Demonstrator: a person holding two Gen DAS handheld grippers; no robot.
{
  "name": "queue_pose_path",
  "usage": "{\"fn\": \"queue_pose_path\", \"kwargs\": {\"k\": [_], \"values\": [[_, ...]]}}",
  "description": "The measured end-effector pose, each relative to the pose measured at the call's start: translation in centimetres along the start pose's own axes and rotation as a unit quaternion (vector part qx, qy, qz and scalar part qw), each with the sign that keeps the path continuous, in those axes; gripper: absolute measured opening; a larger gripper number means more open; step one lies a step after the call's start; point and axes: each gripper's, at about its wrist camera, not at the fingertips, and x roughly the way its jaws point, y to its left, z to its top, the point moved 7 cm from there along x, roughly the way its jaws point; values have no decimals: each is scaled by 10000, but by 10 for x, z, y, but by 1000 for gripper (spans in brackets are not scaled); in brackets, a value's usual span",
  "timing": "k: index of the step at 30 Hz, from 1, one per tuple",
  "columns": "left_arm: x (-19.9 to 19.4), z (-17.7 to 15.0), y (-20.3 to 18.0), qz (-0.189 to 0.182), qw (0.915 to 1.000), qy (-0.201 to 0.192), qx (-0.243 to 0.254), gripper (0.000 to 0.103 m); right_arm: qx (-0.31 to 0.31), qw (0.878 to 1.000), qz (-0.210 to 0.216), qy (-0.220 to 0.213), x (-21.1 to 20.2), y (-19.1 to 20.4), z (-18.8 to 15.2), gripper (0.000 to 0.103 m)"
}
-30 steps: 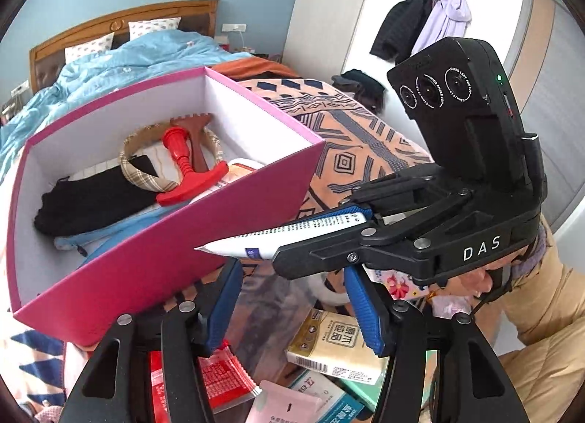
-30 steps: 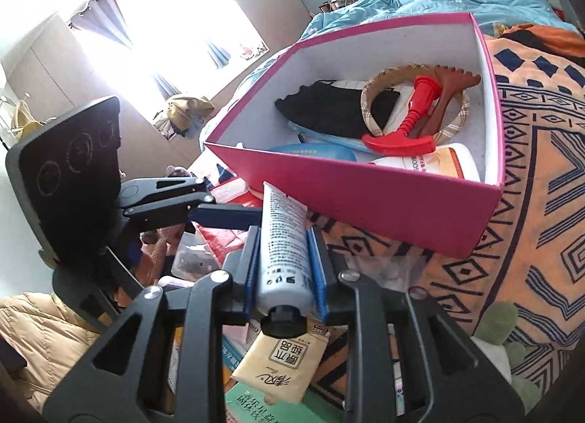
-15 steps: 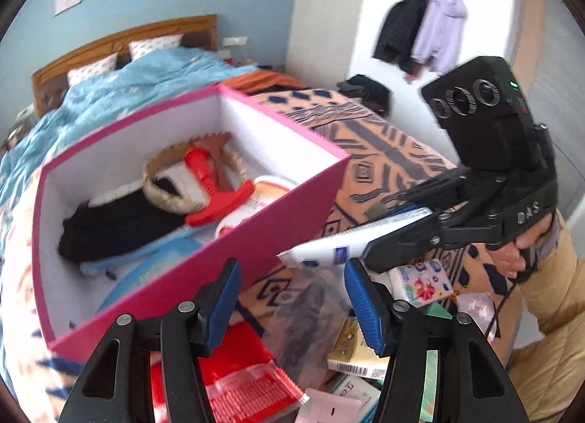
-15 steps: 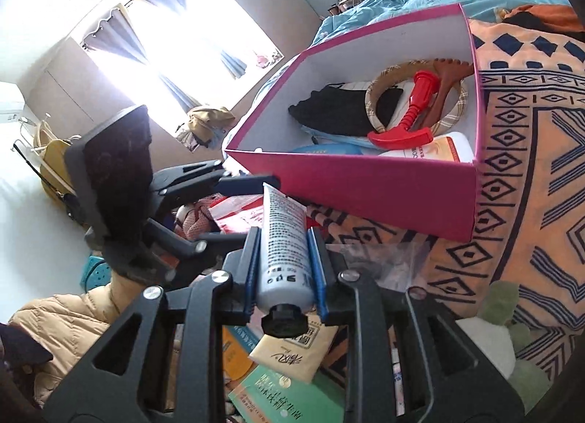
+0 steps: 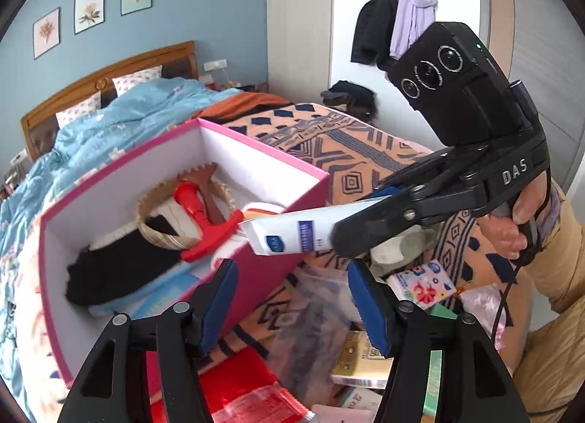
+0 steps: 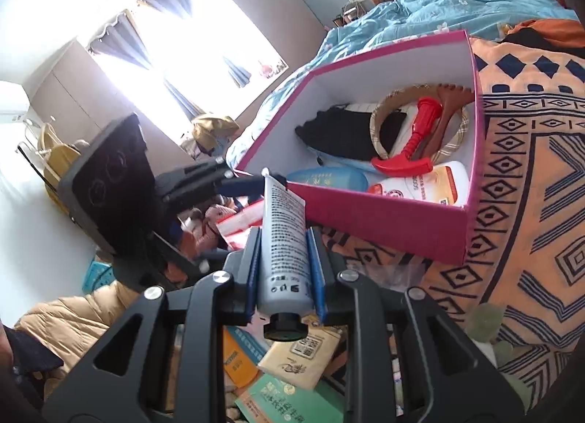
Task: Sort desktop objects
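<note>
A white tube with blue print (image 6: 283, 240) is clamped between the blue pads of my right gripper (image 6: 283, 231), cap toward the camera. In the left wrist view the tube (image 5: 289, 236) juts from the right gripper (image 5: 340, 236), its flat end above the near wall of the pink box (image 5: 281, 167). The box (image 6: 384, 218) holds a red T-handled tool (image 6: 413, 145), a woven ring (image 6: 457, 138), black cloth (image 6: 336, 134) and a white-and-orange bottle (image 6: 431, 181). My left gripper (image 5: 292, 269) hovers before the box, jaws opening with nothing between them.
Loose items lie in front of the box: a red packet (image 5: 248, 386), a clear plastic bag (image 5: 310, 313), a floral tissue pack (image 5: 420, 284), a yellow box (image 5: 362, 361). An orange patterned blanket (image 6: 530, 203) covers the surface. A hand (image 5: 512, 225) grips the right gripper's handle.
The right gripper has carried the tube up from in front of the box wall to its rim. The left wrist view has rolled, and its jaws stand slightly wider.
</note>
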Motion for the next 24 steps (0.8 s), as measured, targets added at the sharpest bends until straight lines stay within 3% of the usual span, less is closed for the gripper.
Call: {"fn": "queue_pose_path", "kwargs": {"k": [3, 6, 8, 13, 15, 24], "values": [[6, -8, -2, -41, 9999, 91, 4, 64, -17, 9993, -362, 72, 6, -6, -9, 26], [12, -15, 1, -21, 9997, 249, -2, 64, -38, 9990, -399, 195, 10, -8, -19, 26], [13, -17, 2, 116, 9995, 260, 119, 65, -43, 9990, -364, 242, 11, -8, -23, 26], [10, -21, -15, 46, 9967, 270, 761, 68, 97, 9986, 202, 487, 11, -7, -30, 28], [11, -23, -23, -11, 9949, 314, 963, 75, 54, 9980, 218, 597, 11, -7, -33, 28], [30, -31, -34, -195, 9925, 513, 1092, 75, -10, 9958, -95, 913, 21, -17, -44, 27]]}}
